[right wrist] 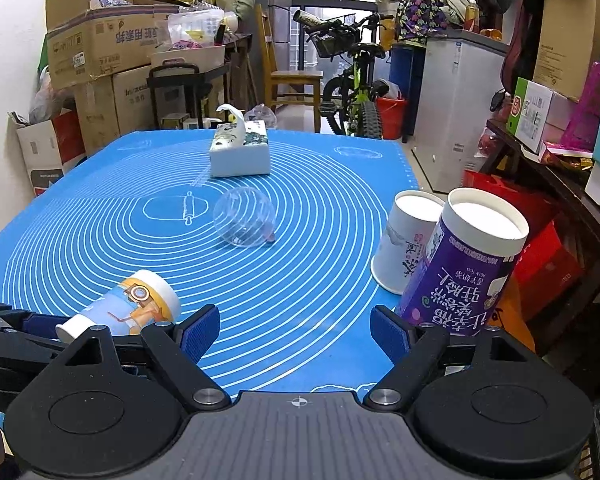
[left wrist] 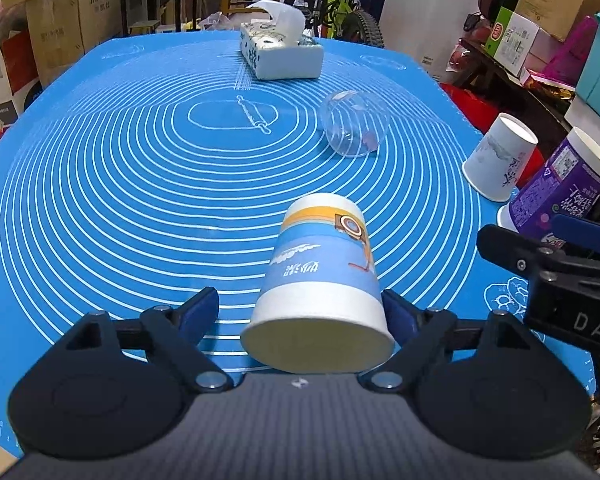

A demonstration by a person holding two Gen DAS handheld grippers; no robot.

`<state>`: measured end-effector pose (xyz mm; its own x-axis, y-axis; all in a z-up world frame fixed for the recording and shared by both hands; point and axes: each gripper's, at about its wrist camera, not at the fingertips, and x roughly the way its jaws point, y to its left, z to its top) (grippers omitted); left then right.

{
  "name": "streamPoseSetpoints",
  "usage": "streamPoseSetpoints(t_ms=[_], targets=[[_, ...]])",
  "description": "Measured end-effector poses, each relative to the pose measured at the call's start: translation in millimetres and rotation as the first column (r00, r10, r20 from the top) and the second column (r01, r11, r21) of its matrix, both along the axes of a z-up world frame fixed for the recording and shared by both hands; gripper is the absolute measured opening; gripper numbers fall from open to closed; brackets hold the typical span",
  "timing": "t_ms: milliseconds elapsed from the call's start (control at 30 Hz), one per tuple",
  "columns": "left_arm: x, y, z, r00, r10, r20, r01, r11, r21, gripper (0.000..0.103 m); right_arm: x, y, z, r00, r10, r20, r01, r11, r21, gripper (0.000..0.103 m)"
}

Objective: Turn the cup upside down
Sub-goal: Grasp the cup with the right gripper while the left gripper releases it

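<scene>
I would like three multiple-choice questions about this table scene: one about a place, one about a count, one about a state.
1. Where is the tissue box?
A. at the far end of the blue mat
B. between the right gripper's fingers
C. on the wooden chair

2. How many paper cups are on the mat?
A. one
B. three
C. five

3. How are the left gripper's jaws?
A. shut tight
B. open around the blue-and-yellow paper cup
C. out of view

Answers: 1 A, it stands far behind the clear plastic cup. 2 B, the blue-and-yellow one, the white paper cup and the purple paper cup. 3 B, a gap shows beside one finger.
</scene>
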<state>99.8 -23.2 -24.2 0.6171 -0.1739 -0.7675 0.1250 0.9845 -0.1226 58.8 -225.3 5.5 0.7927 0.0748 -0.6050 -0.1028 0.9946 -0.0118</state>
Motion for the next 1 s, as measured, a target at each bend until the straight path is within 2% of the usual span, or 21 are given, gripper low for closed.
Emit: streamPoseSetpoints(t_ms=[233, 333, 467, 567, 733, 900, 1000], targets=[[-14, 9, 27, 0.996, -0.017, 0.085, 0.02, 0.999, -0.04, 0.087, -6, -6, 22, 1.0, 0.003, 0.031, -0.004, 1.0, 0.028, 0.088], [-22, 18, 42, 0.989, -0.004, 0.151, 0.006, 1.0, -0.012, 0.087, 1, -7, 29, 0.999, 0.033, -0.014, -0.031, 0.996, 0.084, 0.092], [-25, 38, 54, 0.978, 0.027, 0.207, -0.029, 1.0, 0.009, 0.097, 15, 7, 28, 0.993, 0.091, -0.076, -0.082, 0.99, 0.114, 0.092], [-20, 55, 52, 0.978, 0.046, 0.202, -0.054, 0.998, 0.036, 0.097, 31, 23, 22, 0.981, 0.134, -0.138, -0.118, 0.986, 0.118, 0.092], [-3, 83, 32, 0.984, 0.092, 0.154, -0.103, 0.993, 0.06, 0.097, 58, 42, 9, 0.943, 0.198, -0.267, -0.134, 0.962, 0.238, 0.092], [6, 102, 13, 0.983, 0.123, 0.138, -0.134, 0.988, 0.075, 0.097, 80, 53, -1, 0.914, 0.216, -0.343, -0.099, 0.94, 0.328, 0.09], [5, 110, 7, 0.983, 0.129, 0.13, -0.139, 0.988, 0.07, 0.097, 90, 59, -10, 0.896, 0.214, -0.389, -0.074, 0.936, 0.344, 0.089]])
